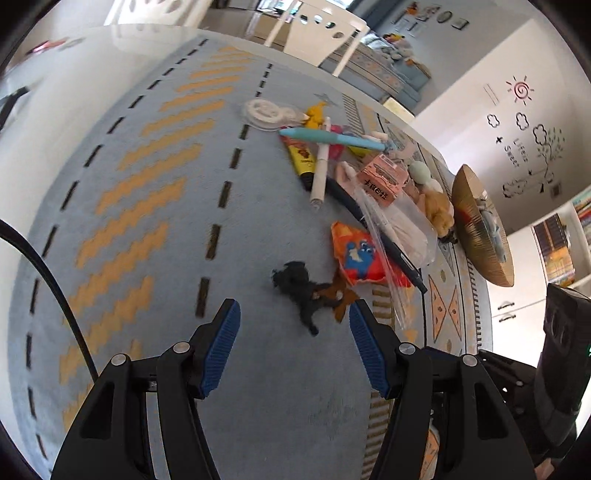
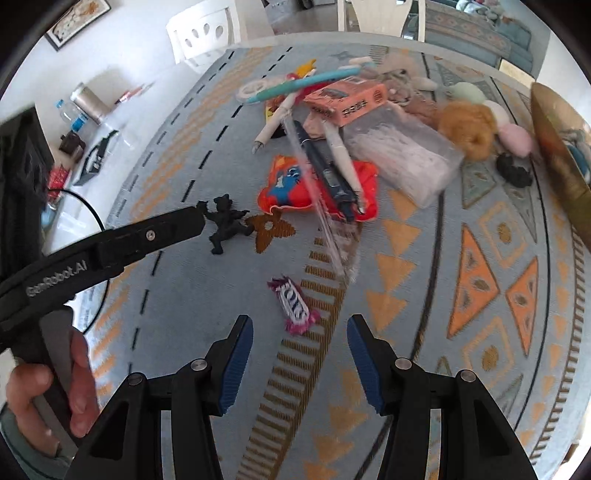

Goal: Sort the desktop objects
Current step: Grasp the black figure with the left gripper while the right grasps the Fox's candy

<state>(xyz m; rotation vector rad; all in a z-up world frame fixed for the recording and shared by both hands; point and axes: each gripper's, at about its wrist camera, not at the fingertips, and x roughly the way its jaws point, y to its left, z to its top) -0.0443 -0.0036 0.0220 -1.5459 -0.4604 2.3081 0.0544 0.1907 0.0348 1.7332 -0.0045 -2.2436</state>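
Note:
A heap of small objects lies on a patterned blue mat: a teal pen, a white pen, an orange snack pouch, a pink box and a clear bag. A black figurine lies apart on the mat, just ahead of my open, empty left gripper. In the right wrist view the figurine sits at the left gripper's tip. My right gripper is open and empty, with a purple wrapped candy just ahead between the fingers.
A gold woven dish stands at the mat's right edge, beside plush balls and a black scrunchie. A white tape roll lies at the heap's far side. White chairs stand beyond the table. Bottles and clutter lie far left.

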